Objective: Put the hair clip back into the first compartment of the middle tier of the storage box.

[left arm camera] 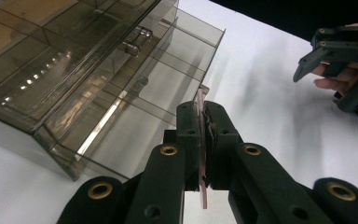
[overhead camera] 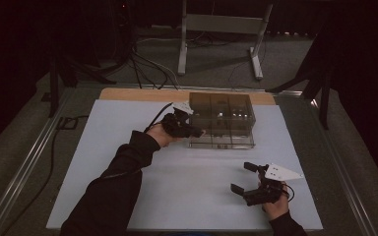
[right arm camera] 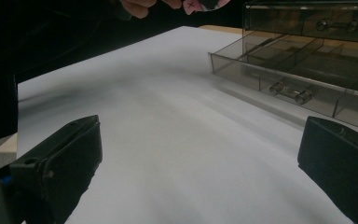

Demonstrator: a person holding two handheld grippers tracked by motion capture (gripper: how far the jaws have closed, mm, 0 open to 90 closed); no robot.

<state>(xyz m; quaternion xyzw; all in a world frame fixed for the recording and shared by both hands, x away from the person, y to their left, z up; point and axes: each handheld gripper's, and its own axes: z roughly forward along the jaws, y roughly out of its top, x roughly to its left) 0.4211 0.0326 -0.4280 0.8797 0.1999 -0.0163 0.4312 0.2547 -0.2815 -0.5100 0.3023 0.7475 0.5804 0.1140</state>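
Smoky clear plastic drawer box at far middle of white bench, bottom drawer pulled out, divided compartments, small knob handles. Left tongs clamped on thin pinkish flat piece, edge-on, just beside open drawer. Right tongs wide open, empty, near bench's front right.

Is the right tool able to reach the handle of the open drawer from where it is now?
Probably yes. The right tool is open and holds nothing, and bare white table lies between it and the drawer handle. The left tool, shut on a thin pink piece, is at the drawer's other end.
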